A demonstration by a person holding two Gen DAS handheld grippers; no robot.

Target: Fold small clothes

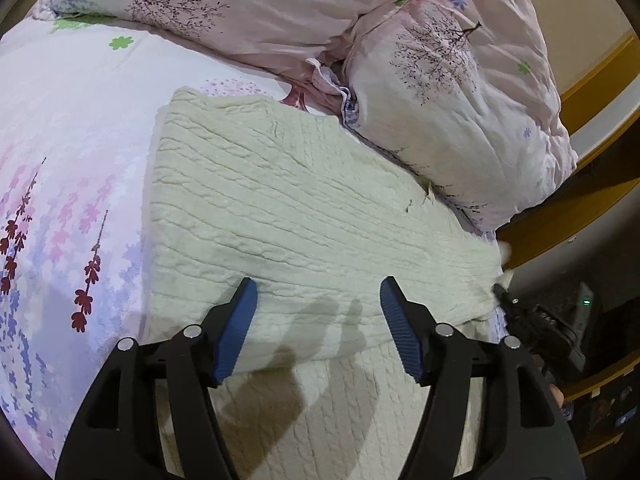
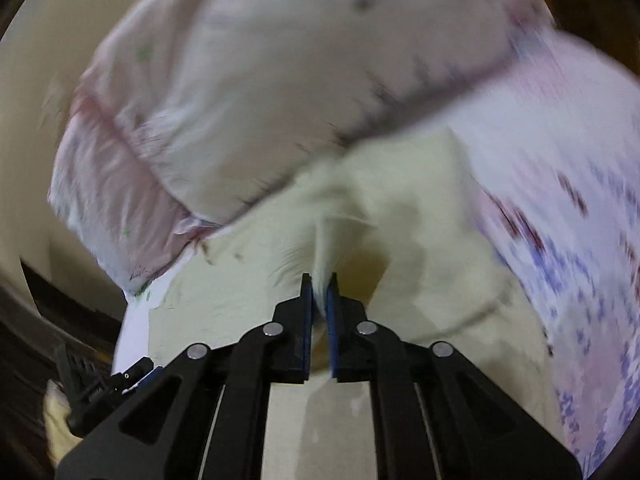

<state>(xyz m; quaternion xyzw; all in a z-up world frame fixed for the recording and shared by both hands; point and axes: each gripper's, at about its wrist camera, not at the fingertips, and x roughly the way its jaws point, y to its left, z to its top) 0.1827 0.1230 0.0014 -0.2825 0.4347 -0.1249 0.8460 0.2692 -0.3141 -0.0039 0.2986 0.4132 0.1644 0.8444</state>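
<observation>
A cream knitted garment (image 1: 304, 216) lies spread on the bed, with one layer folded over another near its front edge. My left gripper (image 1: 318, 308) hovers just above it, open and empty, its blue pads wide apart. My right gripper shows as a black shape at the garment's right edge in the left wrist view (image 1: 536, 320). In the blurred right wrist view, my right gripper (image 2: 319, 280) is shut on a pinched-up ridge of the cream garment (image 2: 420, 240) and lifts it.
A floral sheet (image 1: 68, 152) covers the bed to the left. A pink floral duvet (image 1: 256, 12) and pillow (image 1: 452, 92) lie along the garment's far and right sides. A wooden bed frame (image 1: 592, 208) and dark floor lie at the right.
</observation>
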